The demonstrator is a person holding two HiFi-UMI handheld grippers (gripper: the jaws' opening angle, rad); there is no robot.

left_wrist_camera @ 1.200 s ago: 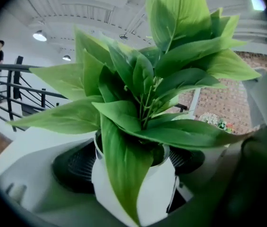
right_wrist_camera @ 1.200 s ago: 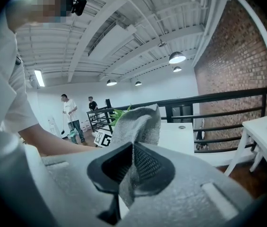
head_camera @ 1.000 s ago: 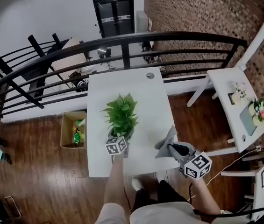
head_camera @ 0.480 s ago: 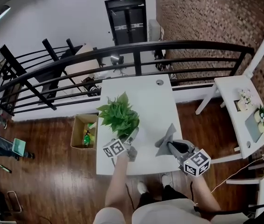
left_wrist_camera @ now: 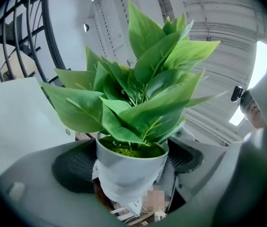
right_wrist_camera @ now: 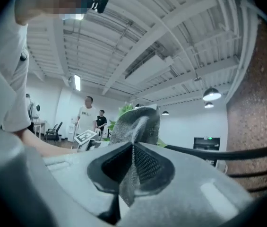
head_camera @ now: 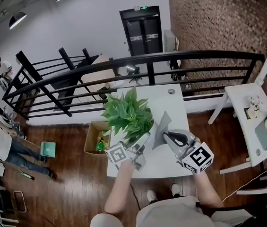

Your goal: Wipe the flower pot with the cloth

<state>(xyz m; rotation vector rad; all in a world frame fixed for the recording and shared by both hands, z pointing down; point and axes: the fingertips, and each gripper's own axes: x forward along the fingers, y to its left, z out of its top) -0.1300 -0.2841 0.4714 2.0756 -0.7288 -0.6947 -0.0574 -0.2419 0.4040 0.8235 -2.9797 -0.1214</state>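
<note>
A white flower pot (left_wrist_camera: 129,169) with a leafy green plant (head_camera: 129,113) hangs in the air above the white table (head_camera: 178,103). My left gripper (head_camera: 140,144) is shut on the pot, one pad on each side of its wall (left_wrist_camera: 132,161). A grey cloth (head_camera: 159,129) stands up from my right gripper (head_camera: 168,135), which is shut on it just right of the plant. In the right gripper view the cloth (right_wrist_camera: 135,131) is pinched between the closed jaws, with green leaves behind its top edge.
A black railing (head_camera: 171,63) runs behind the table. On the wooden floor to the left sits an open cardboard box (head_camera: 97,138). A second white table (head_camera: 246,112) with flowers stands at the right. People stand at the far left.
Both grippers have risen. The left one lifted the pot off the table and up toward the camera. The right one came up with the cloth beside the plant.
</note>
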